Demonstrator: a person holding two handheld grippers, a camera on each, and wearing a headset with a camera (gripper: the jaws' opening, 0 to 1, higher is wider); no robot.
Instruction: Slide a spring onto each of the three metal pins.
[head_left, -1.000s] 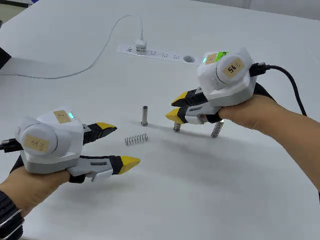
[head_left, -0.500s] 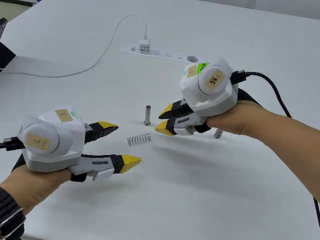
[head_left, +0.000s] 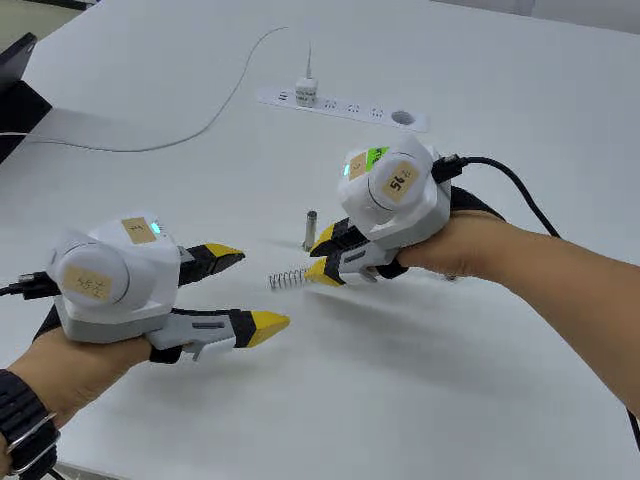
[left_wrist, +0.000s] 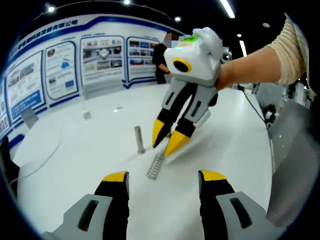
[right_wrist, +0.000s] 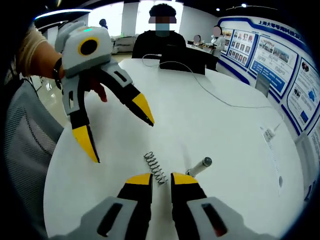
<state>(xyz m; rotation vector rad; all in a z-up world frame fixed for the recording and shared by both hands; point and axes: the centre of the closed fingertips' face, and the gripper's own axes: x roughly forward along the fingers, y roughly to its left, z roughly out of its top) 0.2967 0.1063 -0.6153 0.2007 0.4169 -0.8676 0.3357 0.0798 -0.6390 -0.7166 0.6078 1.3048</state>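
Right fingers (head_left: 322, 272) narrowly parted at spring (head_left: 285, 280) end, pin (head_left: 310, 230) just beside

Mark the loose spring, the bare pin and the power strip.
loose spring (head_left: 287, 279), head view, on its middle coils.
bare pin (head_left: 310, 230), head view, midway up the shaft.
power strip (head_left: 350, 108), head view, on the bare top face beside the plug.

Right tool (head_left: 320, 256) moved left across the table, tips now at the loose spring (head_left: 285, 280)
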